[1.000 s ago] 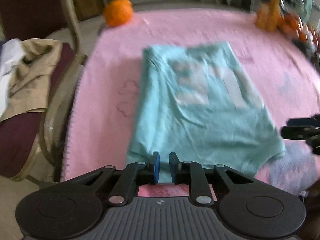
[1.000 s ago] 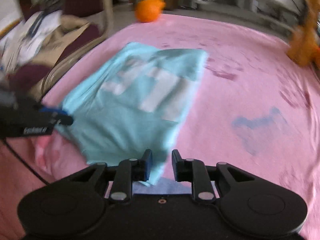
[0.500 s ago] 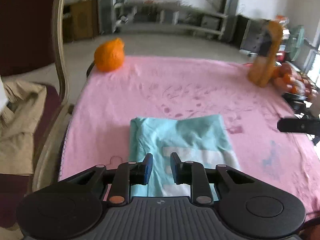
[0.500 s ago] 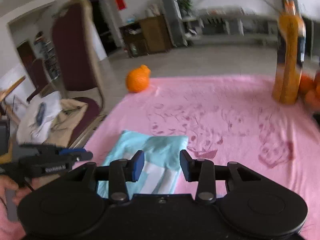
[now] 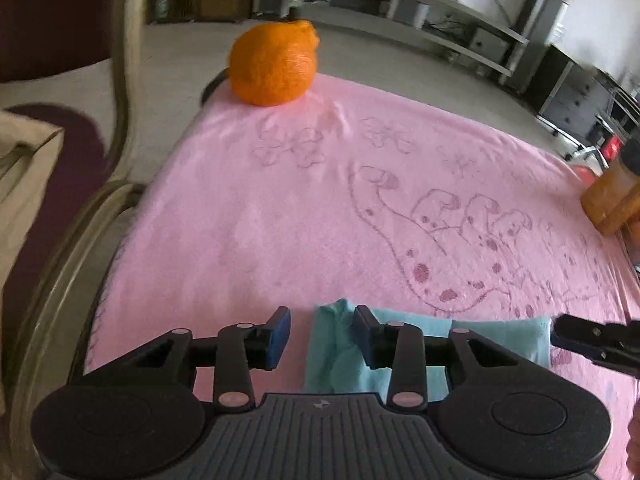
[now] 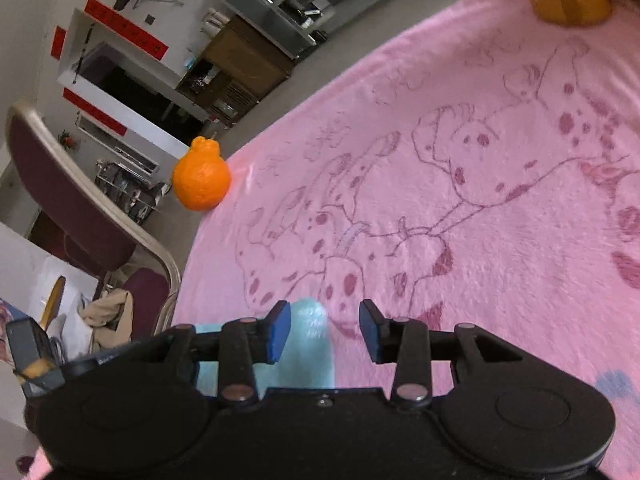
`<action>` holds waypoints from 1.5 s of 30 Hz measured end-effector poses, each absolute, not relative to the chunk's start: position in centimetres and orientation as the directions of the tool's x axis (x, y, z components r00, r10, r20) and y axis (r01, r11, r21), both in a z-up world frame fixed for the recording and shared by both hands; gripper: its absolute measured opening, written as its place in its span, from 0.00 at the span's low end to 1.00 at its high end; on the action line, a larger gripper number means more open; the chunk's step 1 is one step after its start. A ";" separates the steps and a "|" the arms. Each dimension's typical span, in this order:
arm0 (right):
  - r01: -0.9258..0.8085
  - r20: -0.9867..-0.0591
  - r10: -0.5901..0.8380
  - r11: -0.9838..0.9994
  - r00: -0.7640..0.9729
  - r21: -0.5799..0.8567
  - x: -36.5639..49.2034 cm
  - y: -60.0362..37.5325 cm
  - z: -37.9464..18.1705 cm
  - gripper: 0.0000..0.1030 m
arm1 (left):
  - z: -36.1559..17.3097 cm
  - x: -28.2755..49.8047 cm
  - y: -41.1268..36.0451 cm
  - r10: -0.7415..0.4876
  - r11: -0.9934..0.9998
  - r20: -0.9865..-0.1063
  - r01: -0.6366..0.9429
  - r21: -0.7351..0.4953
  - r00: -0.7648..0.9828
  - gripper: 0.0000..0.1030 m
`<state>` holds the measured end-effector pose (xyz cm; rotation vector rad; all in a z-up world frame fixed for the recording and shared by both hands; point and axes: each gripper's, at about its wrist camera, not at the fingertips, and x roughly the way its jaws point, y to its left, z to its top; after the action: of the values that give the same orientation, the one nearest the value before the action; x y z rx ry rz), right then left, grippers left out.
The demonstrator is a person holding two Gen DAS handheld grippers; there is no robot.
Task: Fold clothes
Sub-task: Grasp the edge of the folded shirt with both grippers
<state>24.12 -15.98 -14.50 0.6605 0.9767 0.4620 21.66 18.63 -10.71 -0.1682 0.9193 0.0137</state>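
Releasing: I judge this to be the let-go at the end of a fold, with the teal garment lying flat on the pink blanket that covers the worktop.
Chair: at far left I see a maroon chair with beige cloth heaped on its seat.
Left gripper: my left gripper has its jaws opening; the garment's left corner shows in the gap, but neither pad presses on it.
Orange fruit: it sits at the blanket's far-left corner, well apart from the garment.
Right gripper: my right gripper stands released, jaws apart over the garment's rounded right end, gripping nothing.
Next move: I judge it calls for drawing both grippers clear without snagging the cloth, then checking whether another fold is needed.
Hidden: both gripper bodies cover most of the garment, so I cannot tell how neat the fold is; the amber container at right is cut off.
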 end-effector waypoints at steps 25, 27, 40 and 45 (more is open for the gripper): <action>-0.103 -0.582 0.597 0.741 0.553 0.663 20.6 -16.8 -11.4 0.29 | -7.9 17.1 16.7 -0.104 0.972 -0.742 -0.092 -0.218 0.662 0.16; -0.120 -0.554 0.655 0.694 0.514 0.709 20.3 -16.2 -11.8 0.28 | -8.6 16.9 15.2 -0.188 0.973 -0.749 0.015 -0.231 0.635 0.17; 0.118 -0.509 0.822 0.497 0.255 0.860 21.9 -16.4 -18.9 0.00 | -11.5 16.4 16.1 -0.123 0.992 -0.833 0.075 -0.098 0.539 0.14; 0.169 -0.626 0.704 0.609 0.335 0.775 19.7 -19.9 -16.5 0.10 | -11.3 14.3 18.5 0.075 0.996 -0.852 -0.088 0.034 0.518 0.17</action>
<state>19.74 -19.93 -16.48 0.8877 1.2082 0.4163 14.29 18.50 -11.28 -0.0136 1.0222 0.0974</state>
